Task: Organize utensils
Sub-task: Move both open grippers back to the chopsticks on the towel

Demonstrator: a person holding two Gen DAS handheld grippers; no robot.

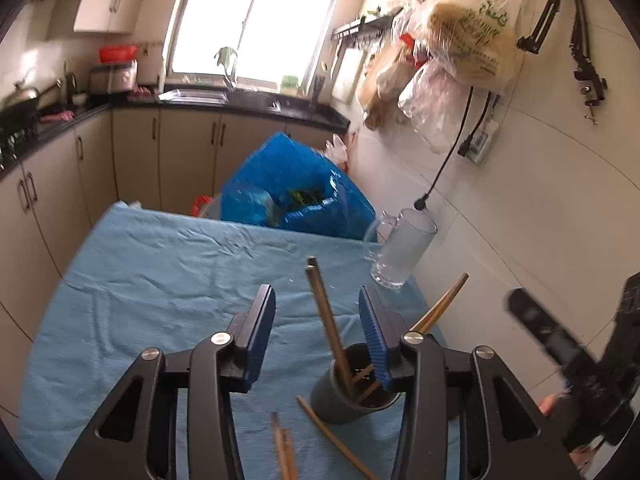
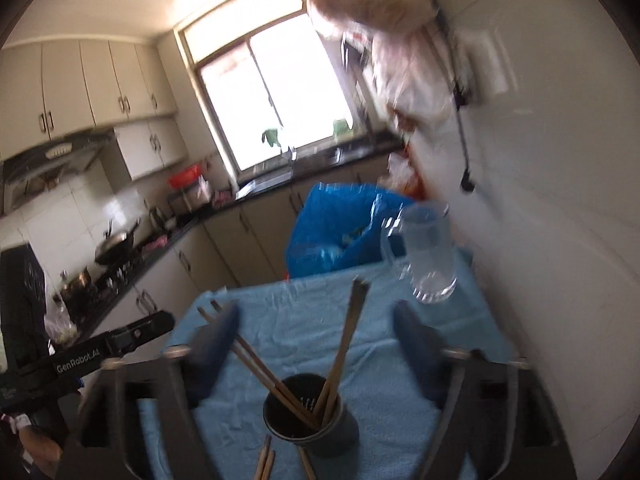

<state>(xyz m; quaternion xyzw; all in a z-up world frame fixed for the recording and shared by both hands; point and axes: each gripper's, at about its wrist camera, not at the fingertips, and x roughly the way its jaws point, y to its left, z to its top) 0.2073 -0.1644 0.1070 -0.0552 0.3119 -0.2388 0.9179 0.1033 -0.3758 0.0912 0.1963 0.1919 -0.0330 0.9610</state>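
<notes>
Blue cloth (image 1: 168, 280) over the table, wrinkled, reaching to the right edge by the tiled wall. Near the front edge, toward the right side: dark cup (image 2: 310, 416) upright, with two pairs of wooden chopsticks (image 2: 344, 348) standing in it and leaning apart, one pair toward the left, the other toward the far edge. More loose chopsticks (image 1: 332, 436) flat on the cloth just in front of the cup, close to the front edge (count hard to tell, partly cut off). At the far right corner: clear glass mug (image 1: 404, 252), upright, well apart from the cup. Beyond the far edge, off the table: blue bag (image 1: 296, 188).

Left tongs (image 1: 316, 320) spread open, holding nothing, hanging above the cup with the right blue-padded finger in front of its rim. Right tongs (image 2: 320, 340) likewise spread wide and empty (blurred), one finger to each side of the cup, above it.
</notes>
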